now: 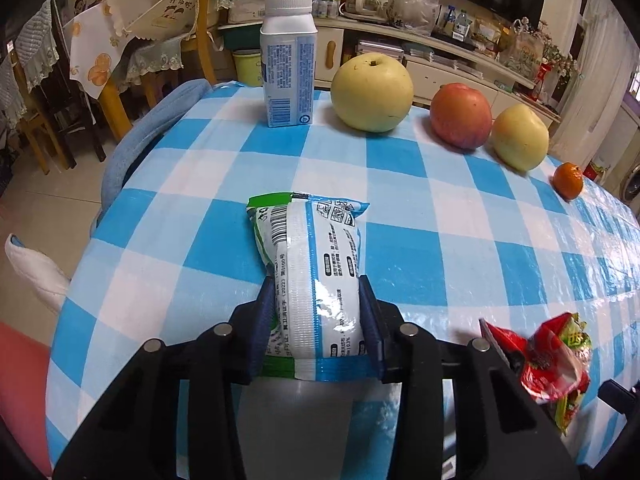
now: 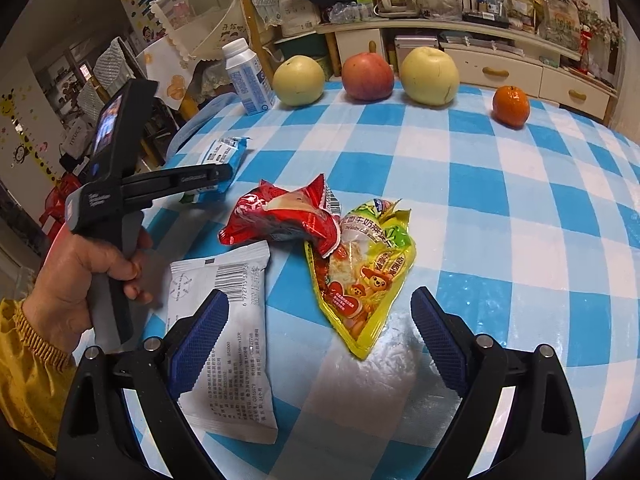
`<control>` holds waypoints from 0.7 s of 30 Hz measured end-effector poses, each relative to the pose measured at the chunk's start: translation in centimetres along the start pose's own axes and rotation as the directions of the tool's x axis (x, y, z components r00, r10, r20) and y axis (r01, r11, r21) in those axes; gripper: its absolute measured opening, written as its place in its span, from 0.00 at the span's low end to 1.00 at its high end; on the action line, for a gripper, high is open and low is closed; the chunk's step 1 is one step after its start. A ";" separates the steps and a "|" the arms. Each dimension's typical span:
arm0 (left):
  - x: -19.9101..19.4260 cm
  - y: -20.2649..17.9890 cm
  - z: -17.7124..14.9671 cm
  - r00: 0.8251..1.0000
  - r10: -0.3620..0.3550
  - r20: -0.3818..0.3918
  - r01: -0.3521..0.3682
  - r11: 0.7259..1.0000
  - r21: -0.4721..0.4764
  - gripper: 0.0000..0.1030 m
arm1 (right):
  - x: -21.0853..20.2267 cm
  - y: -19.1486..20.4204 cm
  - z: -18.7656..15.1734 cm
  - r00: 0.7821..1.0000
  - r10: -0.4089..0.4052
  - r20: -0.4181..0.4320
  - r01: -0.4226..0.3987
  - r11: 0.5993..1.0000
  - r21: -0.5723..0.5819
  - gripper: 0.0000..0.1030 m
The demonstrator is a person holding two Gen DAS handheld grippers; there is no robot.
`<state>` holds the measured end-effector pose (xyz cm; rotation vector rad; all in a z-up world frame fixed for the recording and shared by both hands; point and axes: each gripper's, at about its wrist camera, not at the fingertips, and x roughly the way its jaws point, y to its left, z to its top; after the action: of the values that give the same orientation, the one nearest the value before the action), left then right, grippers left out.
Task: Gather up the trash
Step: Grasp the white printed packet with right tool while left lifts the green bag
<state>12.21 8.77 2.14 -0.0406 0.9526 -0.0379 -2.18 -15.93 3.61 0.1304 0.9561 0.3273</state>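
Your left gripper (image 1: 318,304) hides the near end of the blue packet (image 1: 316,264), and its small print is unreadable. In the right wrist view the packet (image 2: 224,160) sits mostly behind that gripper's arm. The red wrapper (image 2: 288,216) covers the yellow bag's (image 2: 360,276) top.

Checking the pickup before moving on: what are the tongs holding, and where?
The left tongs pinch the blue-and-white packet across its near end. The right tongs hold nothing.
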 end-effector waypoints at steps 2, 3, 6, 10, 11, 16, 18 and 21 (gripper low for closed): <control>-0.5 0.2 -0.4 1.000 -0.014 0.003 0.014 1.000 -0.006 0.39 | 0.0 0.1 -0.1 1.000 0.022 -0.004 -0.022 1.000 0.001 0.89; -0.9 0.3 -0.8 1.000 -0.022 0.005 0.022 1.000 -0.009 0.39 | 0.0 0.2 -0.1 0.999 0.038 -0.005 -0.038 0.999 0.002 0.89; -2.1 0.8 -1.7 0.999 -0.040 0.017 0.040 0.999 -0.015 0.39 | -0.1 0.7 -0.2 0.996 0.093 -0.004 -0.093 0.996 0.011 0.89; -3.9 1.6 -3.2 0.997 -0.061 0.038 0.062 0.997 -0.034 0.39 | 0.1 2.1 -0.4 0.980 0.198 -0.017 -0.197 0.980 0.025 0.89; -4.5 1.9 -3.7 0.997 -0.067 0.044 0.069 0.997 -0.044 0.39 | 0.1 2.7 -0.6 0.979 0.205 -0.022 -0.205 0.979 0.009 0.89; -6.7 2.7 -5.3 0.995 -0.074 0.071 0.079 0.995 -0.063 0.39 | 1.0 5.0 -1.1 0.987 0.153 -0.039 -0.155 0.985 -0.070 0.89; -7.7 3.1 -5.9 0.994 -0.065 0.083 0.070 0.995 -0.069 0.39 | 1.5 5.5 -1.4 0.992 0.121 -0.042 -0.124 0.988 -0.092 0.89; -9.4 3.9 -6.8 0.993 -0.050 0.104 0.059 0.995 -0.086 0.39 | 2.1 6.2 -1.6 0.993 0.107 -0.045 -0.111 0.989 -0.102 0.89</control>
<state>1.32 13.00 5.62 -0.1498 0.8506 -0.0432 -3.72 -9.47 2.56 0.0813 0.9706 0.4814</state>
